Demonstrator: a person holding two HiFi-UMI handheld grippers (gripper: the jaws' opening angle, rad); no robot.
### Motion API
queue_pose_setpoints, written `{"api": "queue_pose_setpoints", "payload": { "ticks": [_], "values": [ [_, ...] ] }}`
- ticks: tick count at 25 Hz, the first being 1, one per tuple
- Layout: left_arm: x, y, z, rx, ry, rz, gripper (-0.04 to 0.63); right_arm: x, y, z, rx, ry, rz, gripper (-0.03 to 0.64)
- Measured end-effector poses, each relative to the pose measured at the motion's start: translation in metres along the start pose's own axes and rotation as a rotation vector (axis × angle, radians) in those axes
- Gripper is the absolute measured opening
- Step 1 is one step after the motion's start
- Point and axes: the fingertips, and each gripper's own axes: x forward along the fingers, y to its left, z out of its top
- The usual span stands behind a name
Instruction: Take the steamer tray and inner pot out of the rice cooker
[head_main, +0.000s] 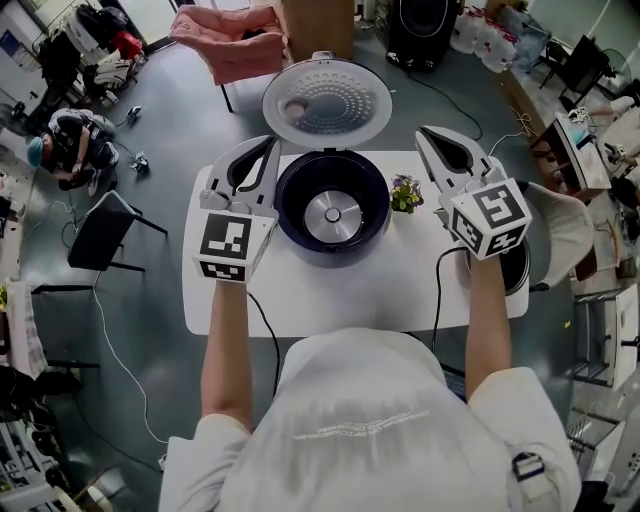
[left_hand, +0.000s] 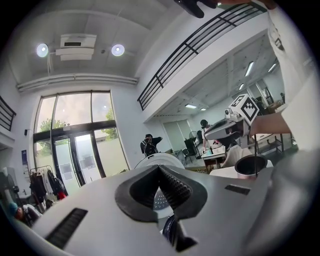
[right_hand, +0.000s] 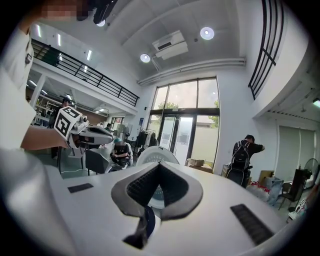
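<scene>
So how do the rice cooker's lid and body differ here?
The lid is pale, with a dotted inner face; the body is dark blue. The lid is swung open behind the body, which sits on the white table, bare down to its shiny heating plate. Both are round.

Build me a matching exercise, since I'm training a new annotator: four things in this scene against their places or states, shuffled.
Things:
1 lid
2 potted plant
3 left gripper
4 metal pot

Places or states:
A jaws shut
B swung open behind the cooker
C right end of the table
D between the cooker and the right gripper

Pairs: 1-B, 2-D, 3-A, 4-C
</scene>
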Motion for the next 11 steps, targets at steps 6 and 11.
{"api": "queue_pose_setpoints", "payload": {
  "ticks": [6, 11],
  "values": [
    [-0.0029, 0.0017, 0.0, 0.003, 0.001, 0.013, 0.014, -0.0067, -0.0065, -0.0042, 0.022, -0.005, -0.02, 0.025],
    [-0.0052, 0.005, -0.0013, -0.004, -0.003, 0.017, 0.014, -0.0065, -0.0038, -0.0062, 0.051, -0.014, -0.016, 0.025]
  ]
}}
